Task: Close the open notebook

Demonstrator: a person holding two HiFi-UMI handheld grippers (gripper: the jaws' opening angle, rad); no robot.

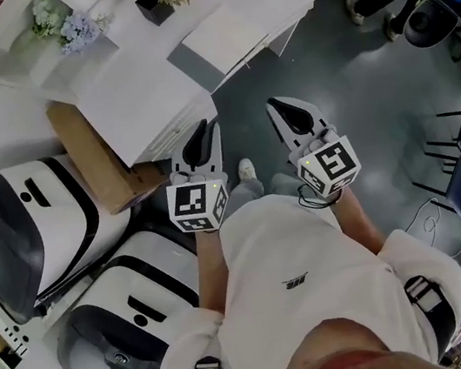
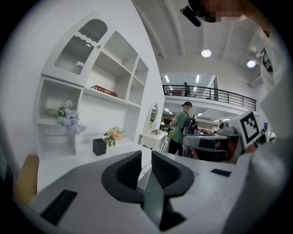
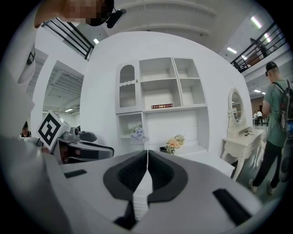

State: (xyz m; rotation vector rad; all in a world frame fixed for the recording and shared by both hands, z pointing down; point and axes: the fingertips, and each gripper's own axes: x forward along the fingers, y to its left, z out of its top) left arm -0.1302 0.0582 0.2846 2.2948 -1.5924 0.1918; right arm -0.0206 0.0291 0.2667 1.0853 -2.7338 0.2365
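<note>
Holding both grippers low by the body, short of the table's near edge and touching nothing. Seeing the left gripper with fingers standing slightly parted, nothing between them. Seeing the right gripper with fingers pressing together, empty. Spotting the white notebook lying flat along the near edge, toward the right corner; not telling whether open. Noting a flower pot sitting by the far edge.
</note>
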